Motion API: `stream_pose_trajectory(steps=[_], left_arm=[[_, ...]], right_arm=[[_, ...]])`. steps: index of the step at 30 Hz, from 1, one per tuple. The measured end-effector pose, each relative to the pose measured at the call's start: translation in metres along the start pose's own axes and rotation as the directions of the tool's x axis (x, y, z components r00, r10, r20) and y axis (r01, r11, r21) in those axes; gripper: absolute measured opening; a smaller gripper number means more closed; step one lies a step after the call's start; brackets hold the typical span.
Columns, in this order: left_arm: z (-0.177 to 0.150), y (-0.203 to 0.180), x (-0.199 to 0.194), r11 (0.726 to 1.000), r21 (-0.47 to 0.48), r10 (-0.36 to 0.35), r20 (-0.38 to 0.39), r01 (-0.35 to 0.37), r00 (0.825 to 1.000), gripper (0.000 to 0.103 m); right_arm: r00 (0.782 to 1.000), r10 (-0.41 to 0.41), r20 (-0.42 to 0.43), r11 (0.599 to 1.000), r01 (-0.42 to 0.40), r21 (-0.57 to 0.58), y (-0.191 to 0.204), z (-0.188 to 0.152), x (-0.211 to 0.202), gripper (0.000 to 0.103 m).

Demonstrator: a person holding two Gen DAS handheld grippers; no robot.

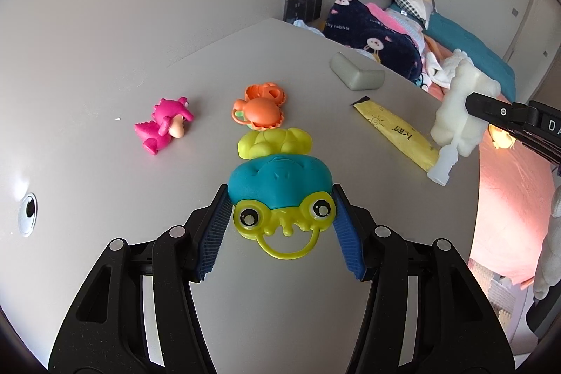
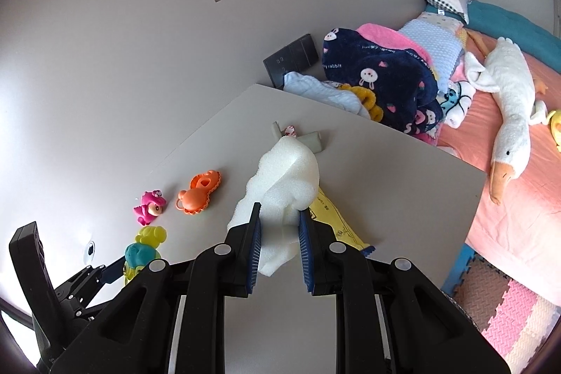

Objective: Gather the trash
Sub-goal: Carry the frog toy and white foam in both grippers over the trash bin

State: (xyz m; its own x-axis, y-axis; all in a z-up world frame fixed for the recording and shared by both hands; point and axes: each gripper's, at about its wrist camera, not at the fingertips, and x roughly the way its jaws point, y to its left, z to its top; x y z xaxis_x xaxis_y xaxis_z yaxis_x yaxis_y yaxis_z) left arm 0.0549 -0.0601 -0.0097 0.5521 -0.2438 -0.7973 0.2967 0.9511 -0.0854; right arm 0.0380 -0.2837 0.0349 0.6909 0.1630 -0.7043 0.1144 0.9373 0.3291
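Foam sits pinched between the right gripper's blue pads, jaws squeezed in on it, the white block held above the grey table and over a yellow wrapper. Left gripper stands about half open, its pads pressing both sides of a teal-and-yellow frog toy, with orange and pink toys beyond
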Motion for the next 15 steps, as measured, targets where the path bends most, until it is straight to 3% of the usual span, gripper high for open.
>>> stream_pose_trajectory(steps=[15], left_arm=[[-0.022,-0.062,-0.032,0.991,0.112,-0.07,0.016,0.068,0.997,0.056]], right_arm=[[0.997,-0.055,0.054,0.997,0.053,0.054,-0.044,-0.038,-0.07,0.022]])
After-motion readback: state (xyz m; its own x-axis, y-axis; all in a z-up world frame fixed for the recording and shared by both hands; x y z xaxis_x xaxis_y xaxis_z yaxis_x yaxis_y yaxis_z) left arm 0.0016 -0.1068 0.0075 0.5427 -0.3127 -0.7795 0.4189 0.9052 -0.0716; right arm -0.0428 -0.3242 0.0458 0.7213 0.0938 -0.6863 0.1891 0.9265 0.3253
